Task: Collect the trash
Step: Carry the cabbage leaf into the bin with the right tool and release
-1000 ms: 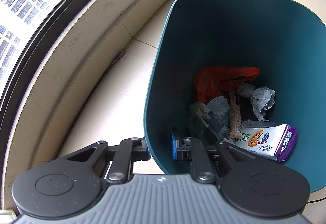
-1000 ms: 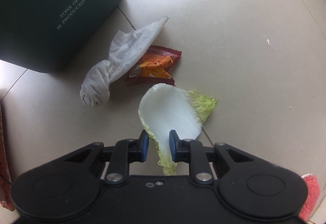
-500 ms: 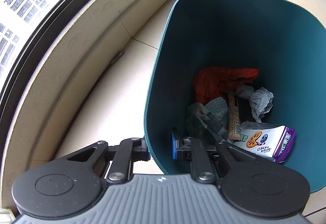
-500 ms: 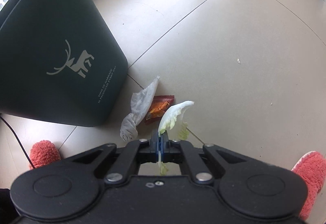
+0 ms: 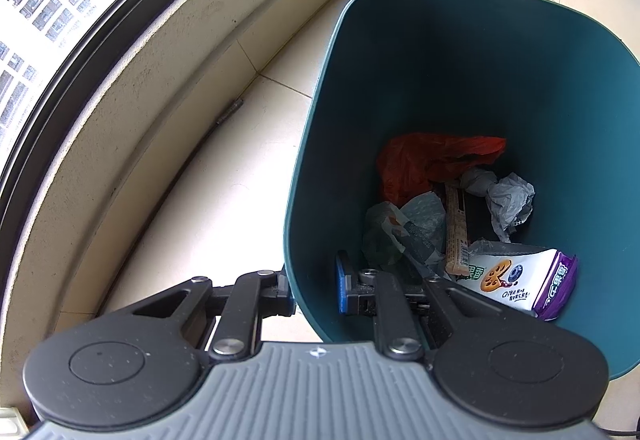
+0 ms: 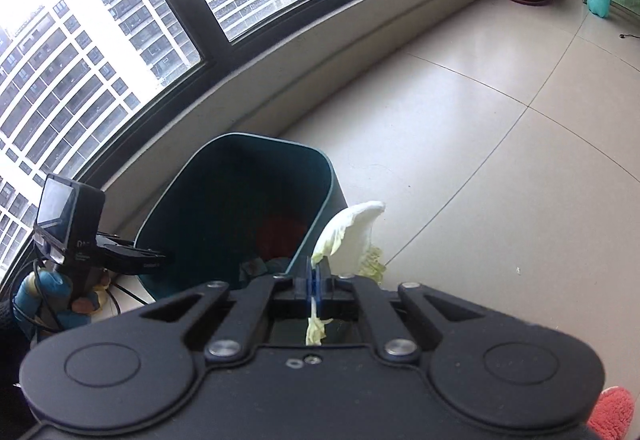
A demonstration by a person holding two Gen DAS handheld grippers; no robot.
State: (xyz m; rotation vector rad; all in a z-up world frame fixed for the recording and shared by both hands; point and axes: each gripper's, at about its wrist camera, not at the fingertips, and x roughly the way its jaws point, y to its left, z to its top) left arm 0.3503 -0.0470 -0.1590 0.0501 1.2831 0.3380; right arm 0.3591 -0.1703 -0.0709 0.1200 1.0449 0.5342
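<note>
Pale floor tiles (image 6: pixel 500 128) run along a curved window wall, with tower blocks outside the glass. Your teal bin (image 5: pixel 460 52) stands near the sill, and your left hand-held gripper (image 5: pixel 316 290) is clamped on its near rim, one finger outside the wall and one inside, steadying it. Your right hand-held gripper (image 6: pixel 318 274) is pinched fully shut on the stem end of a cabbage leaf (image 6: pixel 352 228), which stands up from the pads beside the bin's right edge, not yet over the opening.

To do this step well, I judge you should carry the leaf leftward until it hangs clearly inside the rim before you let go; from the right wrist view the leaf tip sits just outside the wall, so a release now would likely drop it back on the floor. Keep the left grip firm so the bin does not tip or slide as you reach over. Open wide and give the limp, damp leaf a moment to fall free of the pads.

Inside the bin lie a red plastic bag (image 5: pixel 432 160), crumpled grey paper (image 5: pixel 504 200), a clear film bag (image 5: pixel 404 232), a narrow snack bar wrapper (image 5: pixel 456 232) with a barcode, and a white and purple biscuit packet (image 5: pixel 520 280) showing a cookie picture and Chinese characters too small to read reliably. No other writing is legible.
</note>
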